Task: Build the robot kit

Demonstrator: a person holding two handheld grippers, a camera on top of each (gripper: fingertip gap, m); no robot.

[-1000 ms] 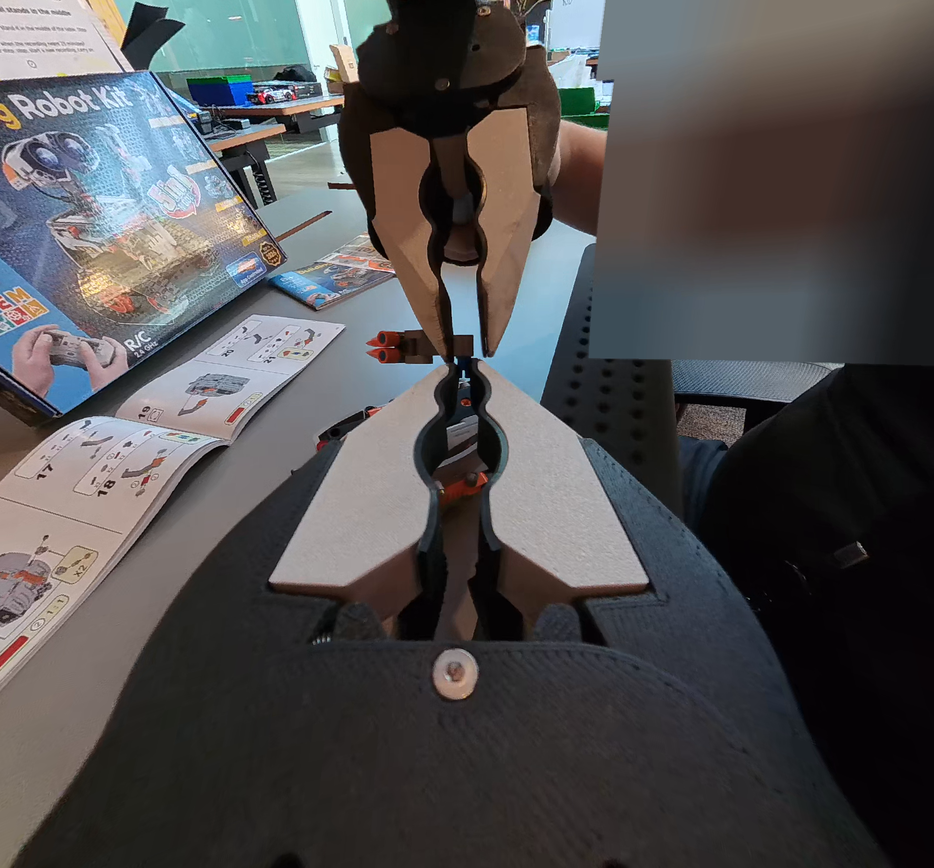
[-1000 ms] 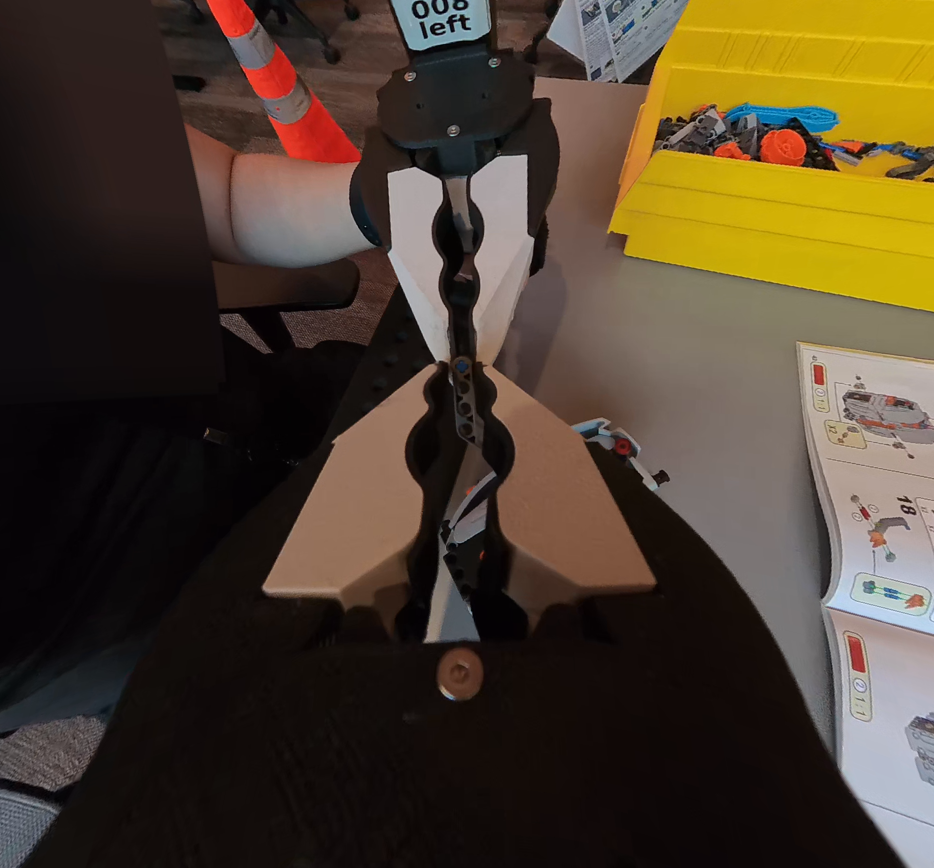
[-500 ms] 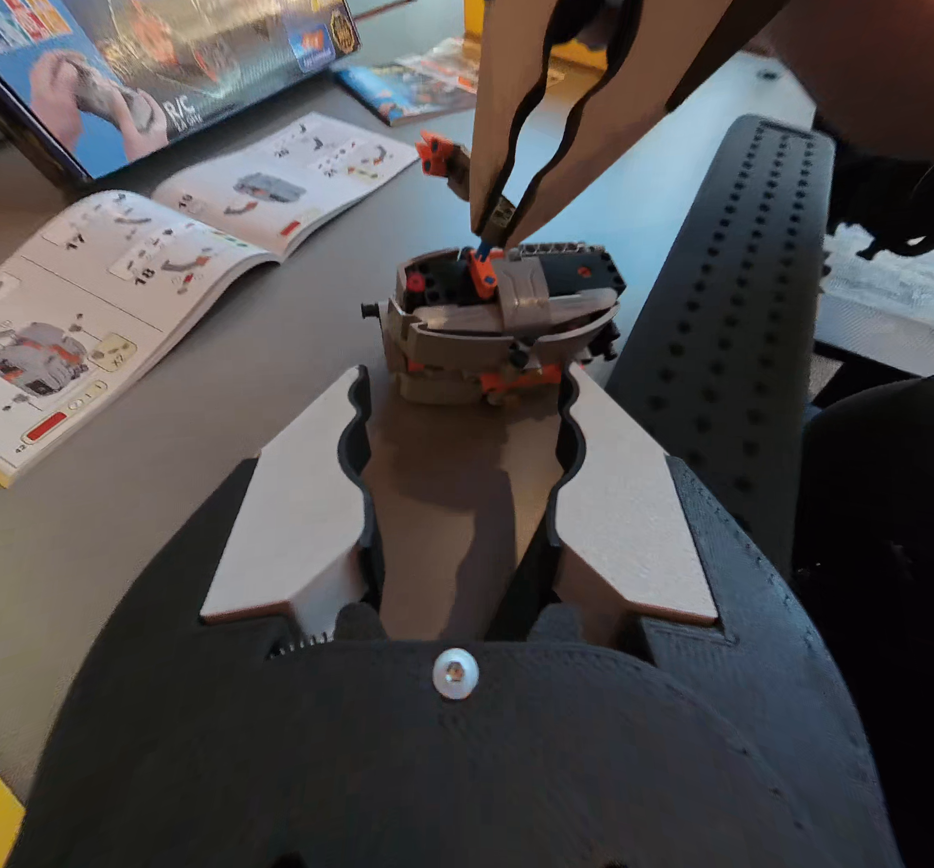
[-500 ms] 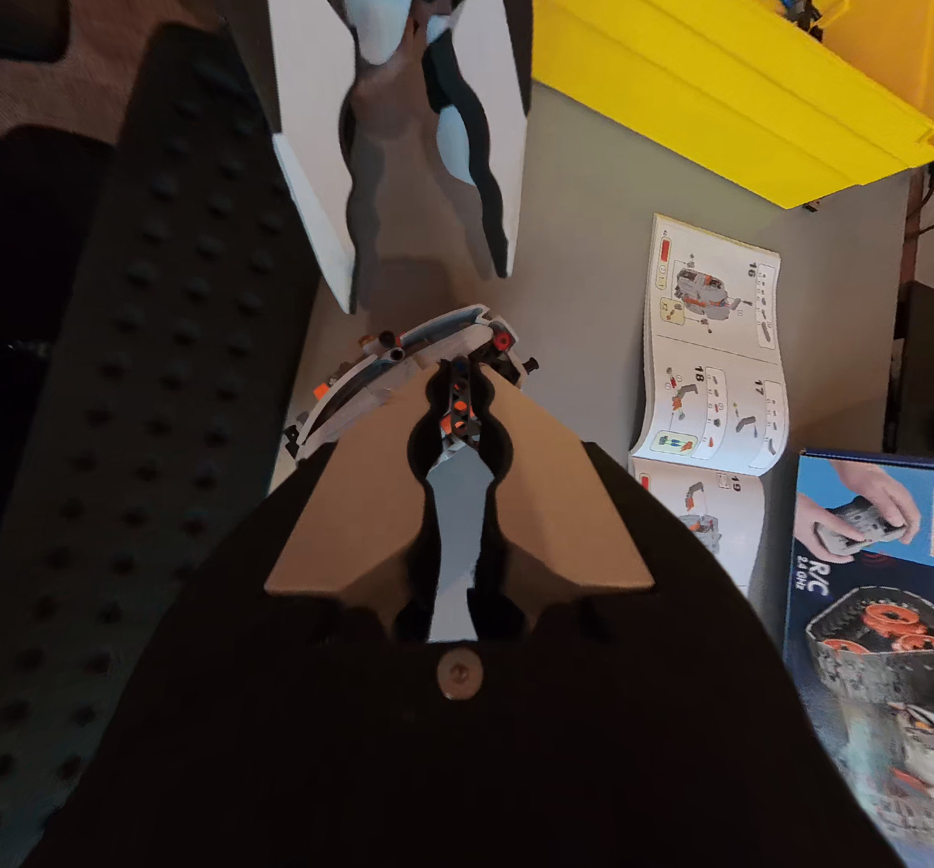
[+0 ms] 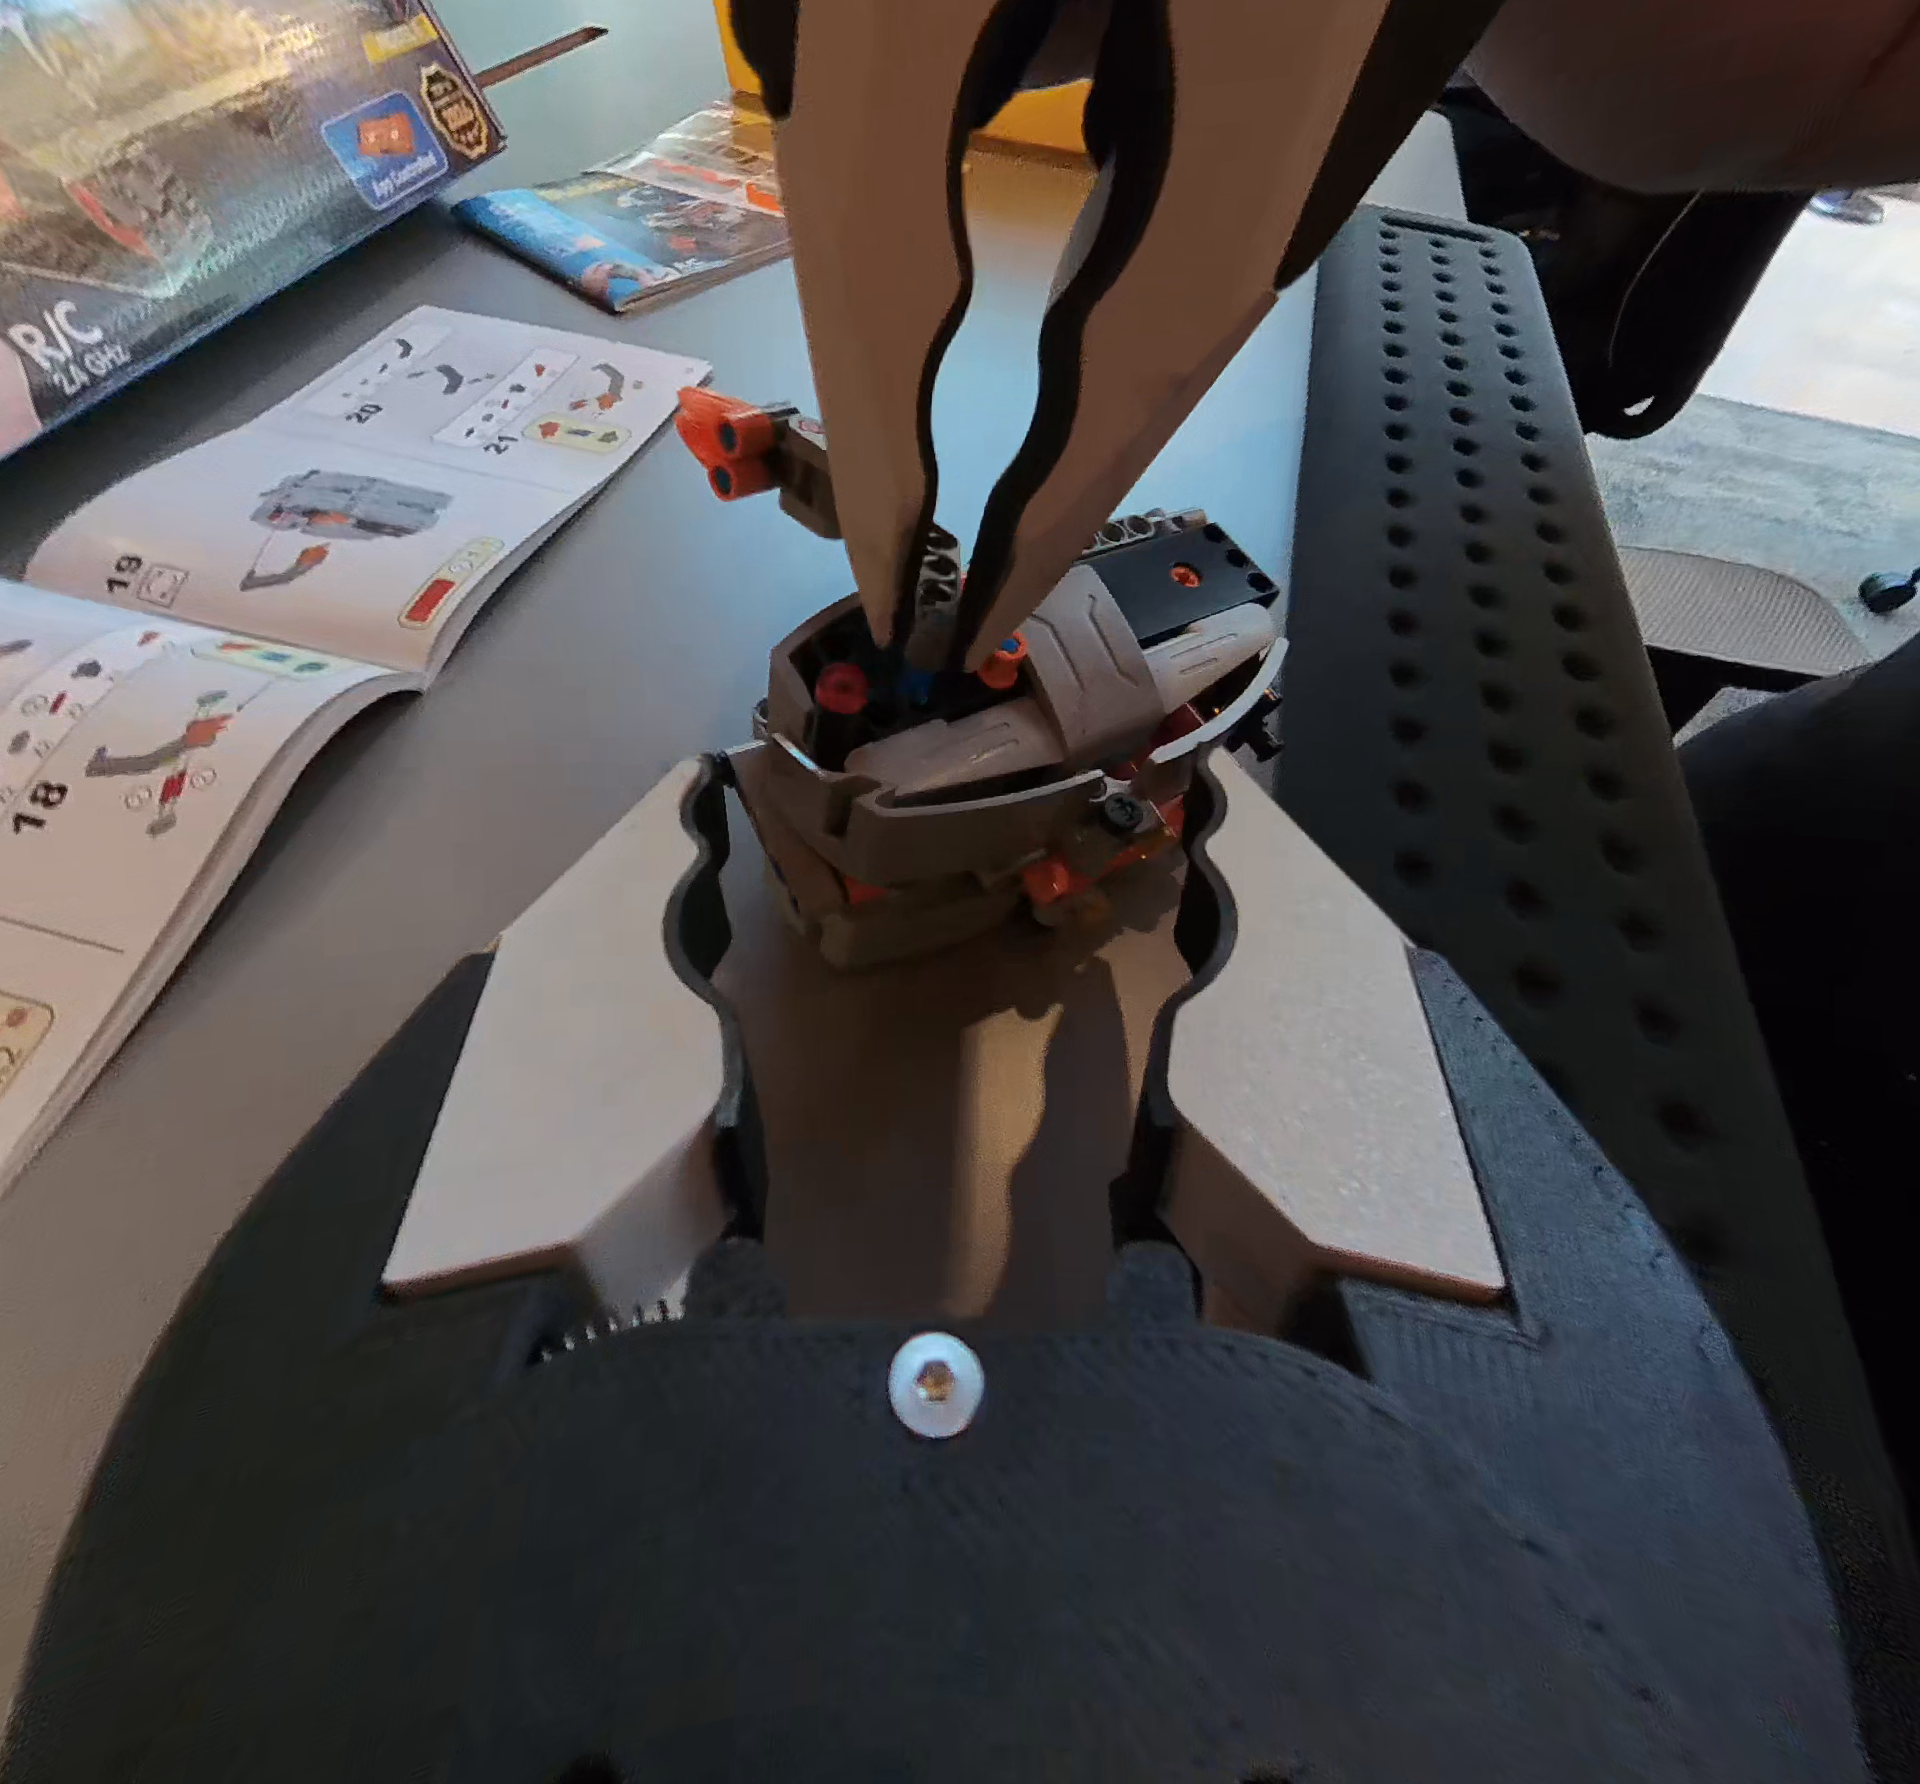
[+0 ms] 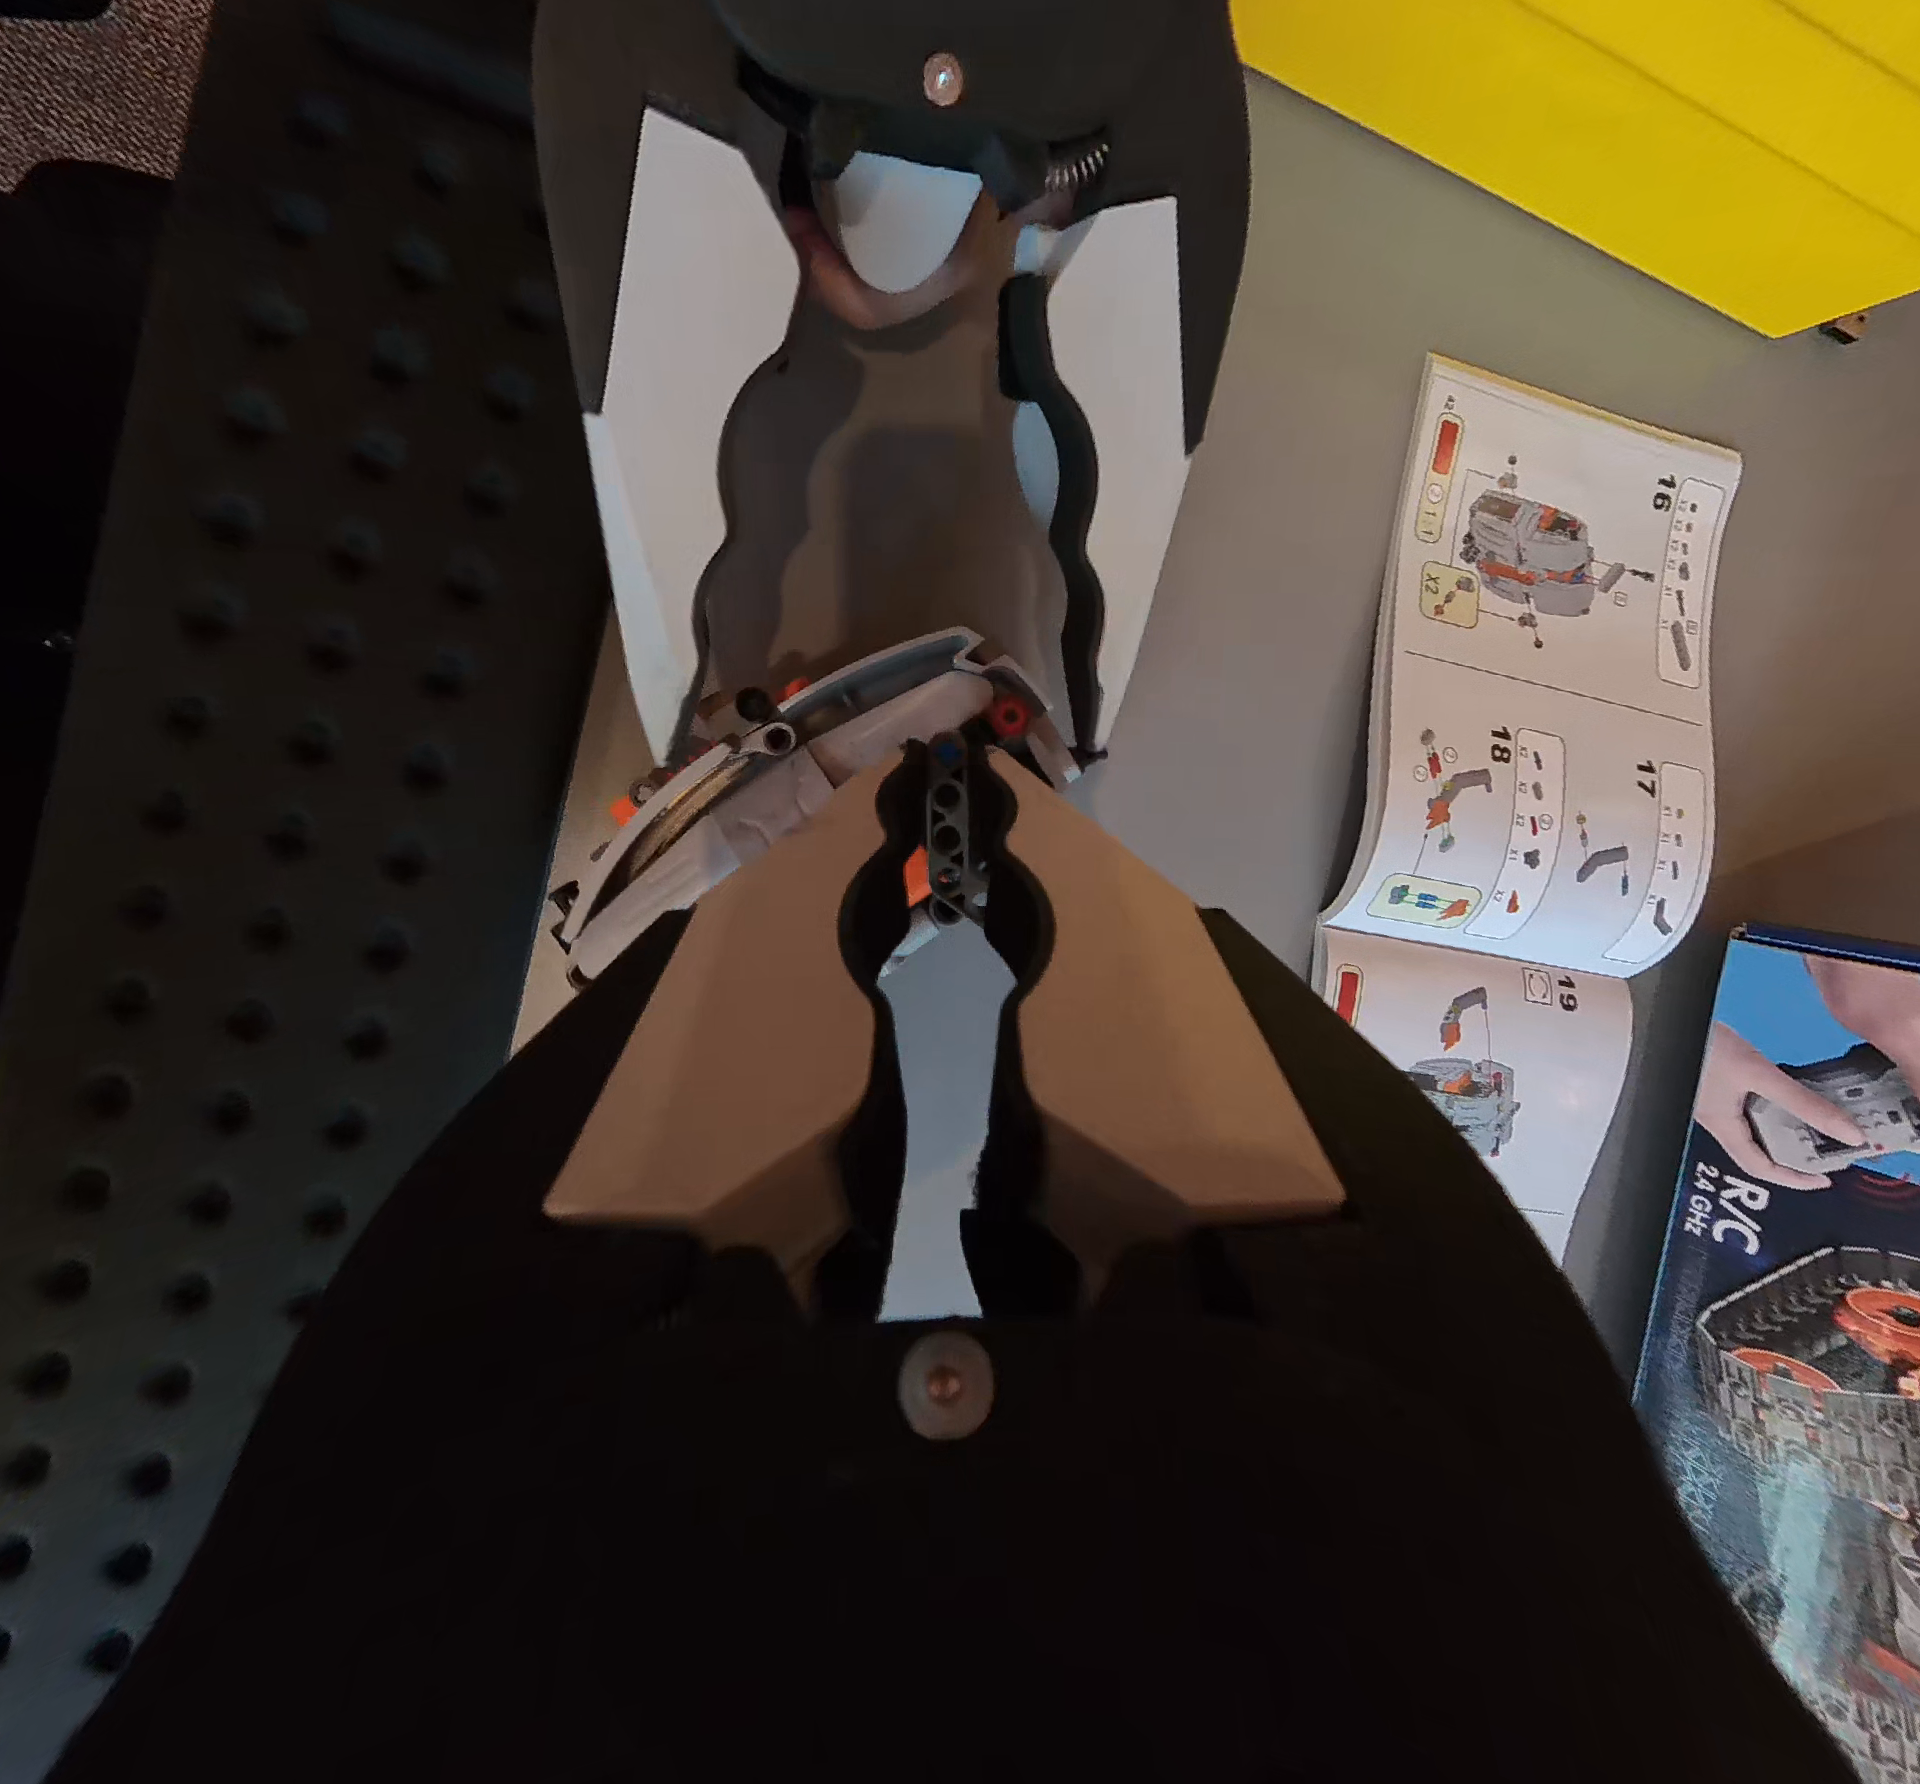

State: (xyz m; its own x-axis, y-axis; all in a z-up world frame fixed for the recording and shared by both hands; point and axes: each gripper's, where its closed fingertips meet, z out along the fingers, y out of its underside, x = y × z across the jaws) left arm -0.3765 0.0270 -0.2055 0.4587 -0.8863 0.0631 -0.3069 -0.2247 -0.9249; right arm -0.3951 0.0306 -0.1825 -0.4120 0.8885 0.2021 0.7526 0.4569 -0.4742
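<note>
right claw [image 6: 948, 789] gripping black beam [image 6: 951, 835]

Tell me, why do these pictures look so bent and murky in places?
Left wrist view: wide-angle lens curves the black perforated panel; glare washes the toy box; the left gripper shadows the table. Right wrist view: the right gripper body is underexposed; the yellow bin is bright.

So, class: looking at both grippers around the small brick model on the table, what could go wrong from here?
1. The left gripper is open, its jaws flanking the grey brick model without clamping, so a push from above may shift or tip it.
2. The right gripper, shut on a black perforated beam, could twist it off line.
3. The model sits near the table edge and might slide off.
</note>
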